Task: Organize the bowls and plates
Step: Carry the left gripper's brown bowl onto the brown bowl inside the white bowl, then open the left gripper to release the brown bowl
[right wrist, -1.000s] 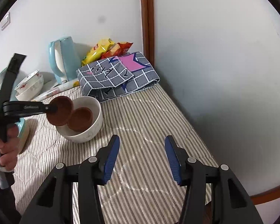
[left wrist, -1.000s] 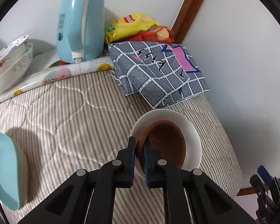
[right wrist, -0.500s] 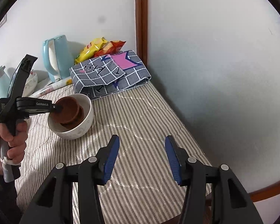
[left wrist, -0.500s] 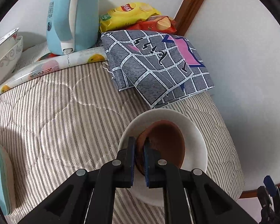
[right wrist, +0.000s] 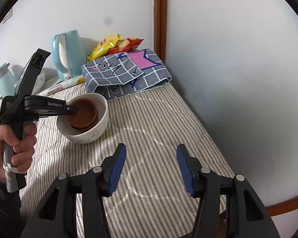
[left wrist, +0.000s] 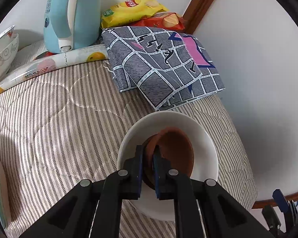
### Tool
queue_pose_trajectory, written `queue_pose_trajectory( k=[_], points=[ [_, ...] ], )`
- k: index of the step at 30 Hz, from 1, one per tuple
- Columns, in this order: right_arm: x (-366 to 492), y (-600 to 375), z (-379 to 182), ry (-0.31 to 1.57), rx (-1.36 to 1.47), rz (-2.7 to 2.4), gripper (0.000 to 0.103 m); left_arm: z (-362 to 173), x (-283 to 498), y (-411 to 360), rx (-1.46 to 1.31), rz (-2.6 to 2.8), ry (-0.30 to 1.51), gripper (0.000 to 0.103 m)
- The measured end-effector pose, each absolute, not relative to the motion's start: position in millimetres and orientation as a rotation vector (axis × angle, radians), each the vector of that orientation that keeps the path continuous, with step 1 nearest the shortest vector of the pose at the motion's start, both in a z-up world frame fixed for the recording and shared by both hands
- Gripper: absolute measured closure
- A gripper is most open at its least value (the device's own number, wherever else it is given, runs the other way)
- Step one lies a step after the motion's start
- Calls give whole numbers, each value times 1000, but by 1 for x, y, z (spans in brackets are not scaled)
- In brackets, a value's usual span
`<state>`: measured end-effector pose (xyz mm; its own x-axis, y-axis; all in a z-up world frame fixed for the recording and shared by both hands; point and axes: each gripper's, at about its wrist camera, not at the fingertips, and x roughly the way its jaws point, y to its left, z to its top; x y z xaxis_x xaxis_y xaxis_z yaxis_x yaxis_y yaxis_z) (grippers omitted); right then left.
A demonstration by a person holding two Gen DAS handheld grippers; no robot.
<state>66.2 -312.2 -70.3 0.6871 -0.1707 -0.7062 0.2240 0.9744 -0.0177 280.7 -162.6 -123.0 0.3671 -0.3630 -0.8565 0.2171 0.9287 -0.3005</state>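
Kettle (left wrist: 69,15): pale blue electric kettle, upright at the back by the wall, white strip down its handle side.
Yellow snack bag (left wrist: 133,10): lies against the wall behind the folded cloth, touching the red snack bag (left wrist: 166,20) beside it.
Folded cloth (left wrist: 164,65): grey with a white grid pattern and a pink patch, folded in layers near the wooden door frame (right wrist: 160,15).
Fruit-print roll (left wrist: 49,67): white roll with fruit pictures, lying just in front of the kettle.
Striped cover (left wrist: 49,123): quilted beige-and-white stripes, spread over the table.
Jug (right wrist: 3,79): pale blue, with a lid knob and handle, at the far left by the wall.
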Motion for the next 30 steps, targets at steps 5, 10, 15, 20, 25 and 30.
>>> queue_pose_trajectory(
  k=[5, 10, 15, 20, 25, 30],
  points=[
    [75, -298, -78, 805, 60, -190, 49, -123, 281, -162, -126, -395, 1136, 92],
    [82, -290, -87, 829, 71, -169, 49, -120, 278, -164, -112, -445, 1151, 80],
    [90, -283, -89, 835, 82, -155, 49, -102, 266, -161, -83, -456, 1106, 74],
    [101, -280, -84, 822, 103, -137, 49, -81, 261, -142, -83, -423, 1053, 68],
    [121, -282, -80, 808, 122, -126, 49, -83, 264, -119, -106, -368, 1069, 68],
    [143, -283, -82, 819, 166, -109, 49, -95, 266, -109, -131, -349, 1105, 68]
  ],
)
